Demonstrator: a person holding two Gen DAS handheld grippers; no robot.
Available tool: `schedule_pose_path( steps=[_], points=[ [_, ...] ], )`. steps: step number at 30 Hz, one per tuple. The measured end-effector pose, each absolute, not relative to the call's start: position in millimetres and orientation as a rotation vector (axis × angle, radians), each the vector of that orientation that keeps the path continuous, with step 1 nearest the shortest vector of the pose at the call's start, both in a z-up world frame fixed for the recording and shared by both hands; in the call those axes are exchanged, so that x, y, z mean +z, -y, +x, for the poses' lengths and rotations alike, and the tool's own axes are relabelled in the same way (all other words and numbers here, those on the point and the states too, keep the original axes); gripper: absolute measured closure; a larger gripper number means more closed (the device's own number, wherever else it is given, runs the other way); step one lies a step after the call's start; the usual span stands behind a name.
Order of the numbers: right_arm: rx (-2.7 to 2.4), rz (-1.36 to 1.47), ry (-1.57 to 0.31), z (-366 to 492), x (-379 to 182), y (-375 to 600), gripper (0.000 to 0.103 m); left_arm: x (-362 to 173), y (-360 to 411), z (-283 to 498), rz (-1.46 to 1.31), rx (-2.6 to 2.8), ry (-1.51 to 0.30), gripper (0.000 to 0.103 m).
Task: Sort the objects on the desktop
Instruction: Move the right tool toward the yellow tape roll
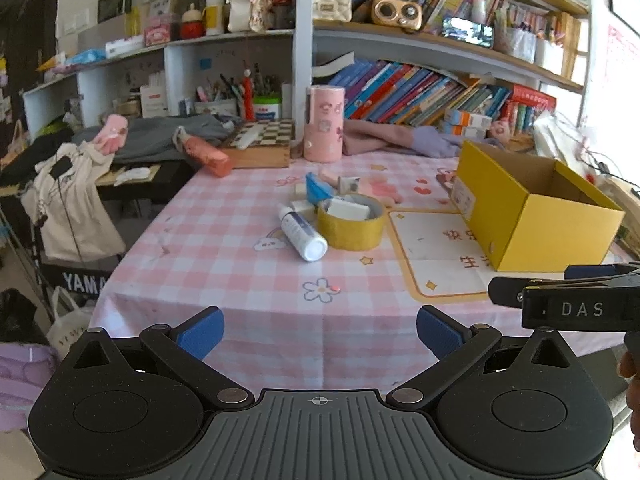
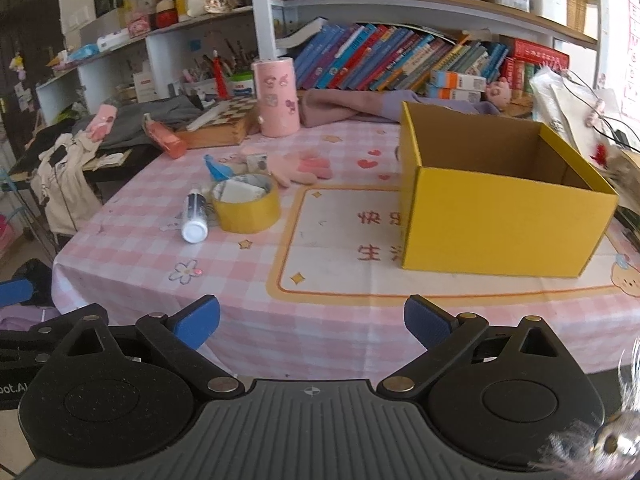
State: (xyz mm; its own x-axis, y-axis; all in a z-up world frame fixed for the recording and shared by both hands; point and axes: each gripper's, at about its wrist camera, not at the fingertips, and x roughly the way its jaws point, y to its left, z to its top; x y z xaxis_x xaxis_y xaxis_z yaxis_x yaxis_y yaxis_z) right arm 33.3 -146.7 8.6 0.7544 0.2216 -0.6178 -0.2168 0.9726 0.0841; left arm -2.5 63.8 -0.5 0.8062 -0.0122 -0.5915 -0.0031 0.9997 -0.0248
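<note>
Sorting looks barely begun, judging by the open yellow cardboard box (image 2: 500,208), whose visible inside is bare, though its floor is partly hidden from both views. Every loose item still lies on the pink checked counter (image 1: 224,248): a wide roll of yellow tape (image 1: 352,222) with white erasers in its core, a white cylindrical bottle (image 1: 302,232) lying on its side touching the roll, and a blue-wrapped packet (image 1: 318,188) with small pieces behind them.

Seen from the left tool (image 1: 320,334), this cluster sits ahead and near centre, the box ahead to the right. From the right tool (image 2: 312,326), the cluster lies ahead to the left and the box ahead to the right.

Both tools angle downward over the counter's near edge, pads spread wide apart, nothing between them. The right tool's body shows just right of the left one.
</note>
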Motion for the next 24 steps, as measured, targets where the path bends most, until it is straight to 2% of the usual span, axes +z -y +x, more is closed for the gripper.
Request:
schedule_pose_path(
  steps=[7, 24],
  points=[
    [0.297, -0.024, -0.632, 43.7, 7.3, 133.4, 0.011, 0.0, -62.9, 12.4, 0.012, -0.012, -0.627, 0.0],
    [0.301, 0.026, -0.702, 100.4, -2.9, 107.1, 0.012, -12.5, -89.0, 71.3, 0.028, -0.047, -0.725, 0.0]
  ],
)
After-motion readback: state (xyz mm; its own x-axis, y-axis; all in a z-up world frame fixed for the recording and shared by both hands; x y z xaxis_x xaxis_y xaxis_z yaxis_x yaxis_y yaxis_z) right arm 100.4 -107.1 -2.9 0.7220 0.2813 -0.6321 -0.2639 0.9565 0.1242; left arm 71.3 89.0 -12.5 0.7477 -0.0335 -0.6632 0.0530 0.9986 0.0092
